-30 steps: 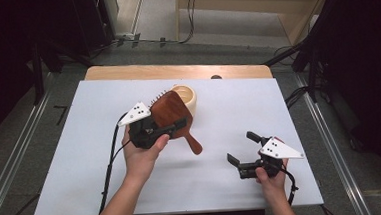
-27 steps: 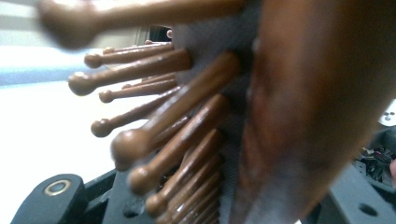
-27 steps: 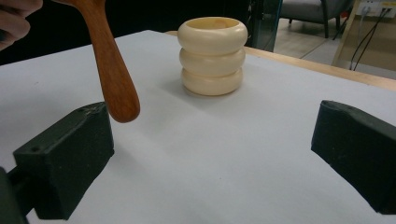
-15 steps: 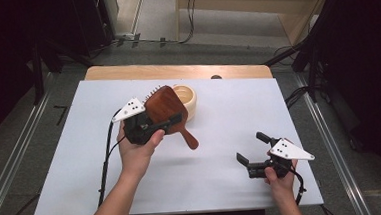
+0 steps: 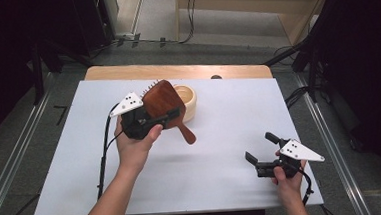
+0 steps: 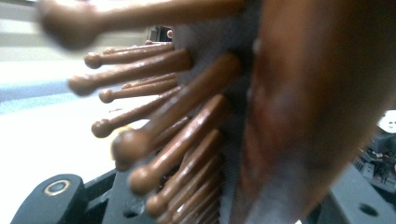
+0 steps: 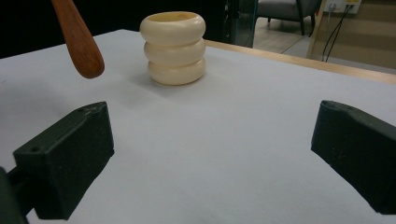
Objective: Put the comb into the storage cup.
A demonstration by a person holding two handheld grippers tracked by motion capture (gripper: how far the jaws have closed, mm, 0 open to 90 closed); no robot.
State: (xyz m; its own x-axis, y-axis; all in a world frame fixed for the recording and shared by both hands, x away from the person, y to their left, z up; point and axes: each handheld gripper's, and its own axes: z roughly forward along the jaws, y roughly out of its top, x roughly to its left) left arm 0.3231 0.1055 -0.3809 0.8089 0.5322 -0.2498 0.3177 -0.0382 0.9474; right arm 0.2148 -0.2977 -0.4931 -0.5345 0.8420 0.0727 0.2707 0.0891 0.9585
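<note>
Currently gripping wooden hairbrush (image 5: 162, 103) by its stiff, light head in left gripper (image 5: 147, 121), over cream holder (image 5: 186, 101); right gripper (image 5: 263, 152) idling, jaws open, empty.

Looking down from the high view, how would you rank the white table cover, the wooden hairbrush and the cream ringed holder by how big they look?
1. White table cover, by far the largest.
2. Wooden hairbrush, held up off the table in the left gripper, so being nearer the camera may enlarge it a little.
3. Cream ringed holder, partly hidden behind the brush.
</note>
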